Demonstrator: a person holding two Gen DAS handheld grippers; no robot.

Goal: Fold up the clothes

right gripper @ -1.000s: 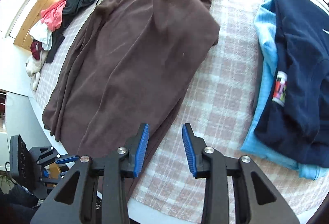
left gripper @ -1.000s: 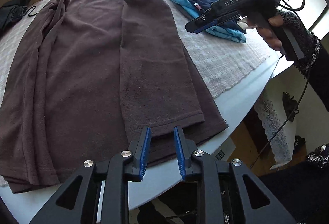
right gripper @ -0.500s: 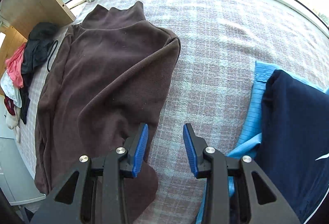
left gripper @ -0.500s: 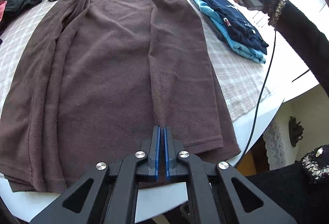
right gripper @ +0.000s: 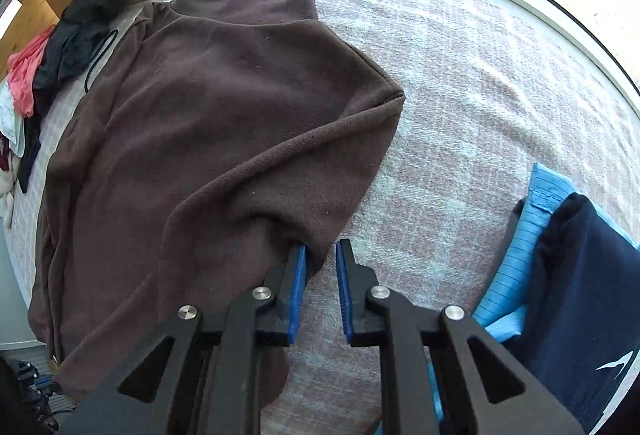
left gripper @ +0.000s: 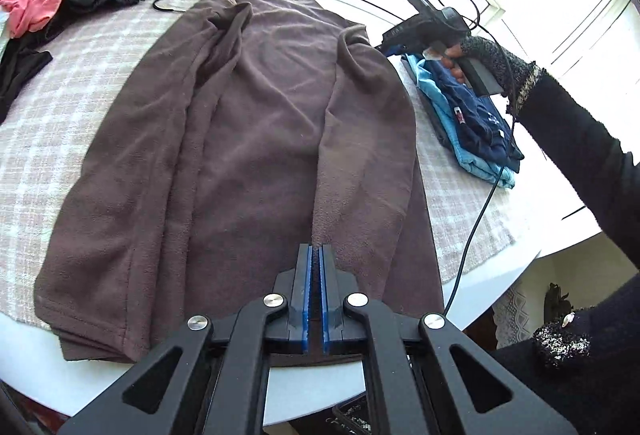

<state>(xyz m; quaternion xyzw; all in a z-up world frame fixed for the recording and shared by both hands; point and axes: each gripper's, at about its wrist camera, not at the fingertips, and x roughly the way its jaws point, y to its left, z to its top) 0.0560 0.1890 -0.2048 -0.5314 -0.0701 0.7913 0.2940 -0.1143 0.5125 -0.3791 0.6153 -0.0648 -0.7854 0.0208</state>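
Left gripper (left gripper: 316, 255) I see pinched on the near hem of the brown fleece garment (left gripper: 260, 139), spread flat on the checked cloth-covered table (left gripper: 80, 75). Right gripper (right gripper: 321, 259) has its blue pads (right gripper: 298, 275) parted around the garment's folded sleeve edge beside folded blue clothes (right gripper: 560, 275).

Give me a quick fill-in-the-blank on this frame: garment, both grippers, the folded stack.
1. The left gripper is ____ on the hem of the brown fleece.
2. The right gripper has its jaws ____, with a fleece fold between them.
3. The navy garment lies on top of a light ____ one.

Missing words: shut; open; blue
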